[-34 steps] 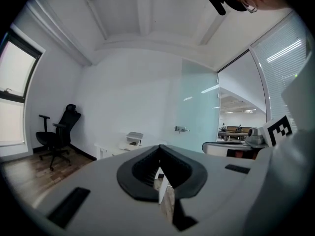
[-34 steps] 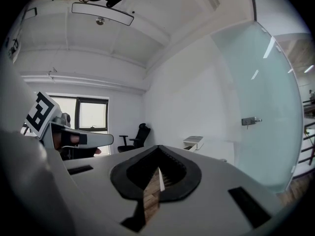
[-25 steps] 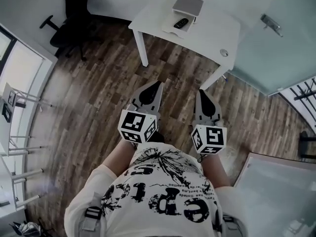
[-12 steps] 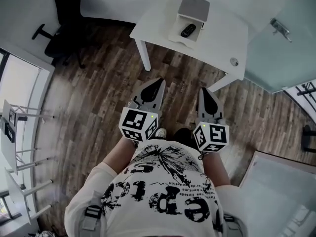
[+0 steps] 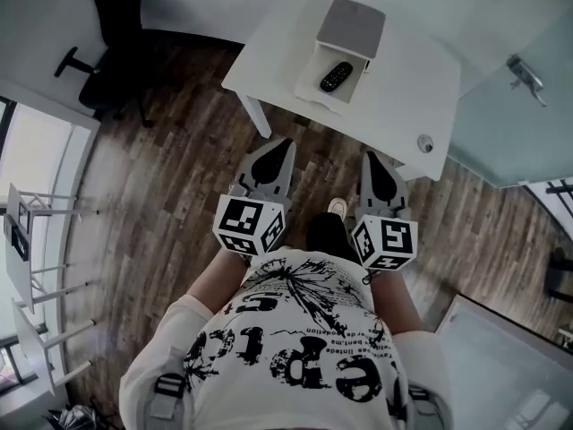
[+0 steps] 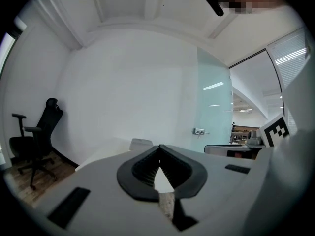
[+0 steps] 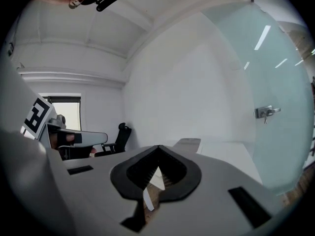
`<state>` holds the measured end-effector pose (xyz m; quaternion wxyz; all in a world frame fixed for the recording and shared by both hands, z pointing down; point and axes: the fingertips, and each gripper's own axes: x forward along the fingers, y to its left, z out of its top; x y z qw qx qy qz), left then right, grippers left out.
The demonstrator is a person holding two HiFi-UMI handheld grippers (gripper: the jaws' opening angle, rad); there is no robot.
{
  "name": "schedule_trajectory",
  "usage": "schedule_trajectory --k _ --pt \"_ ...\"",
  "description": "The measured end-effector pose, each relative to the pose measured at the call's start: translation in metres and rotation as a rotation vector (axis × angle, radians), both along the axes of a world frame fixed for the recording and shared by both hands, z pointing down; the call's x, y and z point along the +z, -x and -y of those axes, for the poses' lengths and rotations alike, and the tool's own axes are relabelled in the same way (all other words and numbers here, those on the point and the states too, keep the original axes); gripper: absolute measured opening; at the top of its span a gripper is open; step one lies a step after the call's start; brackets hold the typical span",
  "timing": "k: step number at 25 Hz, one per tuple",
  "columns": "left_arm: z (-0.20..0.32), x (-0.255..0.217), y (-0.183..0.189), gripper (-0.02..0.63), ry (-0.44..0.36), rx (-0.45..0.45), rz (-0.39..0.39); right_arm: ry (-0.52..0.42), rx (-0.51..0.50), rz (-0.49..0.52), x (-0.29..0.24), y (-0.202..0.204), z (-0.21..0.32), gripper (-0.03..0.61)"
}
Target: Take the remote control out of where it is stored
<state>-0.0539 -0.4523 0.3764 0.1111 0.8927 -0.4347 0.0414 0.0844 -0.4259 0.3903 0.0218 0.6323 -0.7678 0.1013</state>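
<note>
Remote (image 5: 336,76) lies in the open drawer (image 5: 312,68) on the table (image 5: 269,52), well ahead and about midway between left gripper (image 5: 285,143) and right gripper (image 5: 370,158). Its long axis slants away rightward. Both grippers' jaws are closed together and hold nothing.

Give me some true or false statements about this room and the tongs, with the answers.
1. The remote control lies in an open drawer on the white table. True.
2. The left tongs grip the remote control. False: they are shut on nothing, short of the table.
3. The right tongs stand wide open. False: they are shut and empty.
4. A black office chair stands left of the table in the head view. True.
</note>
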Motion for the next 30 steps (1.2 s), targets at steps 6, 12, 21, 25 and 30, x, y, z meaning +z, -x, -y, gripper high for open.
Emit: schedule_trajectory --k 6,12,21,25,30 --pt "0.070 0.008 -0.054 0.009 0.023 -0.060 0.018 0.001 -0.079 0.007 -0.002 -0.055 0.076 0.000" --pt "0.119 0.026 -0.097 0.009 0.083 -0.093 0.025 0.015 -0.135 0.013 0.004 -0.097 0.127 -0.001" --pt "0.168 0.068 -0.129 0.009 0.173 -0.077 0.102 0.120 -0.084 0.070 0.037 -0.125 0.178 0.000" --pt "0.196 0.108 -0.129 0.009 0.258 -0.041 0.169 0.183 -0.055 0.062 0.057 -0.124 0.203 0.000" --pt "0.232 0.146 -0.129 0.009 0.340 0.039 0.240 0.255 -0.026 0.041 0.087 -0.119 0.235 0.000"
